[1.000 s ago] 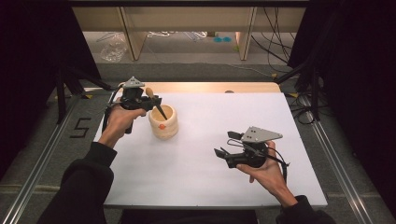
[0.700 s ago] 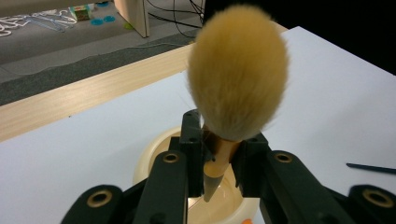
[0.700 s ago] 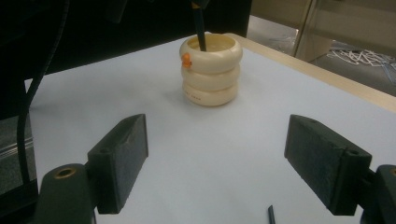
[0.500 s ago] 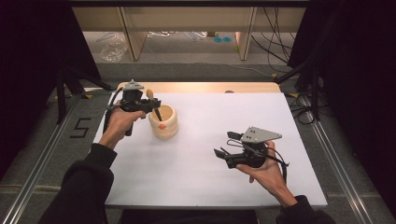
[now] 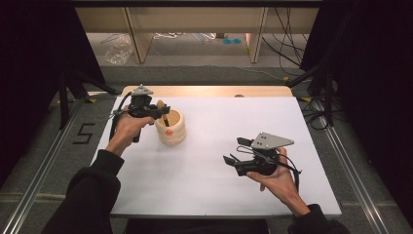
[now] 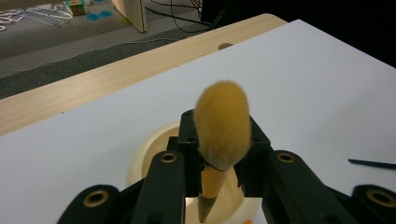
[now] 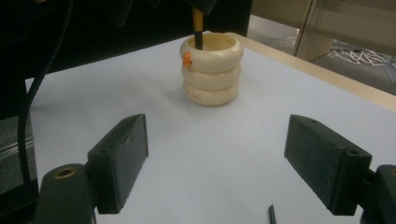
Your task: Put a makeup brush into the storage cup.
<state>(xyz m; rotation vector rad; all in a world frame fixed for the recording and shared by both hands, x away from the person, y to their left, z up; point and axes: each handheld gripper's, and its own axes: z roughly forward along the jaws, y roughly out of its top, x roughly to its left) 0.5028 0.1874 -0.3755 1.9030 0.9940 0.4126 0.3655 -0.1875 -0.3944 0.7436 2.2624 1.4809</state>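
Left gripper (image 5: 160, 111): jaws clamped on the brush (image 6: 221, 135), bristles up, handle tip down inside the cream holder (image 5: 170, 127) at the table's (image 5: 204, 195) left. They have just been easing open slightly. Right gripper (image 5: 233, 152): low over the table's right, well apart, jaws wide, nothing between.

A white sheet (image 5: 209, 175) covers the light wooden counter (image 5: 204, 91), whose far edge stays bare. On the grey floor beyond lie a crumpled clear plastic bag (image 5: 118, 49), two blue discs (image 5: 232, 41) and black cables (image 5: 292, 48).
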